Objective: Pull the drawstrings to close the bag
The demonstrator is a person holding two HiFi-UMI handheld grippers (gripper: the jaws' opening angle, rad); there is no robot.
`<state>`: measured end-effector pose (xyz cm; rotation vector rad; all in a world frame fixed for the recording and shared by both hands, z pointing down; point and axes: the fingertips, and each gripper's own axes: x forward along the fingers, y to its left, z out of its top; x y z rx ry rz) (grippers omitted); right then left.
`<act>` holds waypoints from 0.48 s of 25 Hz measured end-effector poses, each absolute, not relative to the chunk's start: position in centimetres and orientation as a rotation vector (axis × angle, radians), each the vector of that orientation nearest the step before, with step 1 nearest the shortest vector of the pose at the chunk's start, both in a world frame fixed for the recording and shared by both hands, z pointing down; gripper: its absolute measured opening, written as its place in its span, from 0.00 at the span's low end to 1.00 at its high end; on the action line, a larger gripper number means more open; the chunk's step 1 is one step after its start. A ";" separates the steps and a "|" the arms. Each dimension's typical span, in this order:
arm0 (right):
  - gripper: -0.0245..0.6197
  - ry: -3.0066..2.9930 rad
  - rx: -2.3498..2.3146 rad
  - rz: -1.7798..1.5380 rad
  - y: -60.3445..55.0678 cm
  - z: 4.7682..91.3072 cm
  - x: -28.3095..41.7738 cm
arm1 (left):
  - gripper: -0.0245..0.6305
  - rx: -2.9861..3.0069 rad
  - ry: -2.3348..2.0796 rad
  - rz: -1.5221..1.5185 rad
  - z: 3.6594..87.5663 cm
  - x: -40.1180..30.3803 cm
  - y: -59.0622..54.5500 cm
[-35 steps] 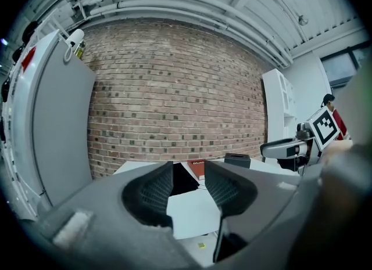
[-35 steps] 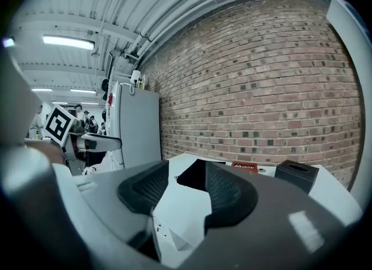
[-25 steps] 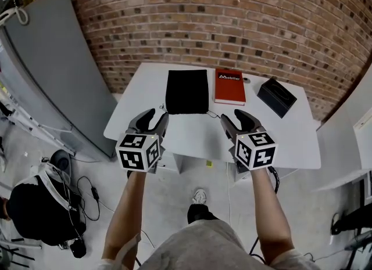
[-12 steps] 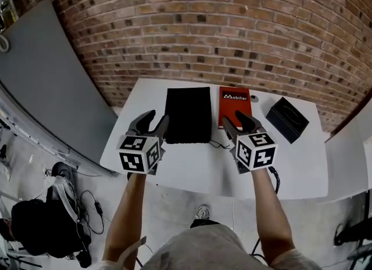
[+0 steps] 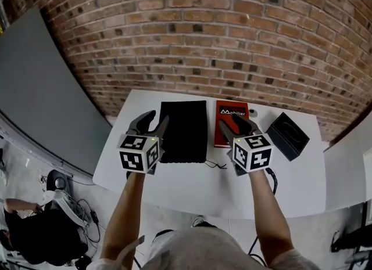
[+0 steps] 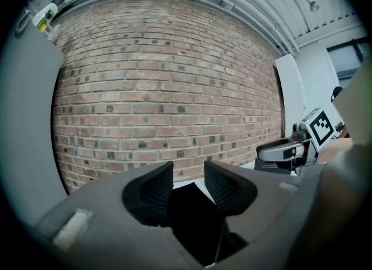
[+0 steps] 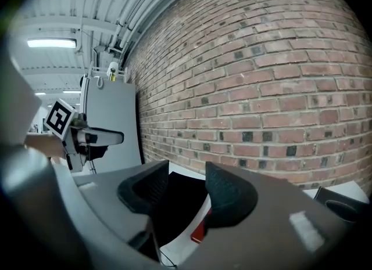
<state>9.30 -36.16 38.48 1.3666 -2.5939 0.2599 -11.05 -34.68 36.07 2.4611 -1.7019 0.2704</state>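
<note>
A flat black drawstring bag (image 5: 183,130) lies on the white table (image 5: 290,182), its thin drawstring (image 5: 218,165) trailing off its near right corner. The bag also shows dark between the jaws in the left gripper view (image 6: 192,213) and in the right gripper view (image 7: 177,205). My left gripper (image 5: 152,122) hovers open at the bag's left edge, nothing between its jaws. My right gripper (image 5: 238,123) hovers open just right of the bag, over the red book, holding nothing. Both stand above the table, apart from the bag.
A red book (image 5: 231,122) lies right of the bag, a black box (image 5: 290,135) farther right. A brick wall (image 5: 197,36) runs behind the table and a grey panel (image 5: 35,89) stands to the left. Bags and cables lie on the floor at lower left.
The person has stepped closer to the table: both grippers now sit over the table beside the bag instead of short of its near edge. Both jaws stayed open.
</note>
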 end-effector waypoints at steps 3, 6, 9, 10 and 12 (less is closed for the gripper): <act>0.35 -2.583 1.369 0.272 -36.8 38.8 9.4 | 0.30 2.459 -1.687 0.274 36.4 -11.0 -35.6; 0.35 -2.569 1.377 0.283 -37.0 39.1 9.3 | 0.30 2.473 -1.668 0.277 36.4 -11.0 -36.2; 0.35 -2.547 1.389 0.289 -36.9 39.4 8.8 | 0.30 2.489 -1.641 0.281 36.3 -11.5 -36.5; 0.35 -2.539 1.397 0.289 -36.8 39.4 8.6 | 0.30 2.496 -1.629 0.283 36.4 -11.7 -36.6; 0.35 -2.525 1.417 0.287 -36.6 39.3 8.1 | 0.30 2.514 -1.603 0.286 36.4 -12.3 -36.8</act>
